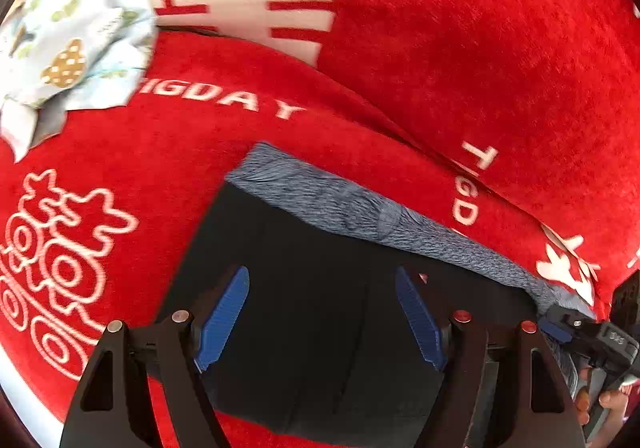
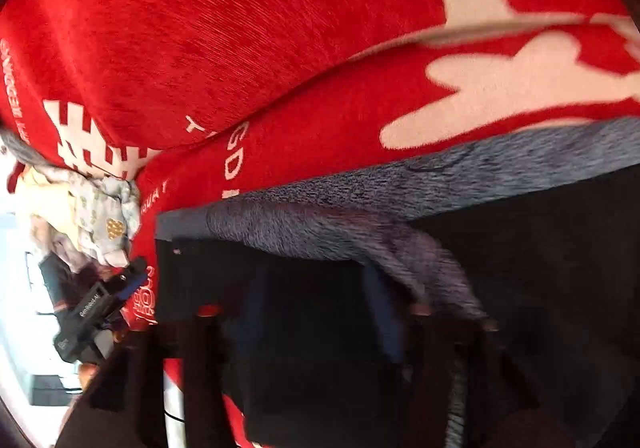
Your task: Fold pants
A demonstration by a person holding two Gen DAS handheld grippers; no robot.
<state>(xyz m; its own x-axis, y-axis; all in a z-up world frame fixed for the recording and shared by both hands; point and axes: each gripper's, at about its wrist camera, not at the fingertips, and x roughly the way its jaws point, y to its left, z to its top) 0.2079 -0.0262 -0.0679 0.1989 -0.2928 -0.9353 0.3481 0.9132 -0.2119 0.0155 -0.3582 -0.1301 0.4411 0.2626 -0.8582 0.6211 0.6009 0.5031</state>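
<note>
Black pants (image 1: 312,352) with a grey fleecy band (image 1: 360,208) along the far edge lie folded on the red blanket. My left gripper (image 1: 322,276) hangs over the black cloth, its blue pads (image 1: 224,320) wide apart with nothing pinched between them. At the right edge of the left wrist view the right gripper (image 1: 568,324) sits by the band's end. The right wrist view is blurred: the right gripper (image 2: 316,288) hovers over the pants (image 2: 540,268), fingers apart, and a grey flap (image 2: 400,244) droops by its right finger. The left gripper (image 2: 120,284) shows at that view's left.
A red plush blanket (image 1: 480,48) with white lettering covers the surface, with a raised fold behind the pants. A crumpled pale patterned cloth (image 1: 72,28) lies at the far left, also visible as the pale cloth (image 2: 96,216). A person's hand (image 1: 612,404) holds the right gripper's handle.
</note>
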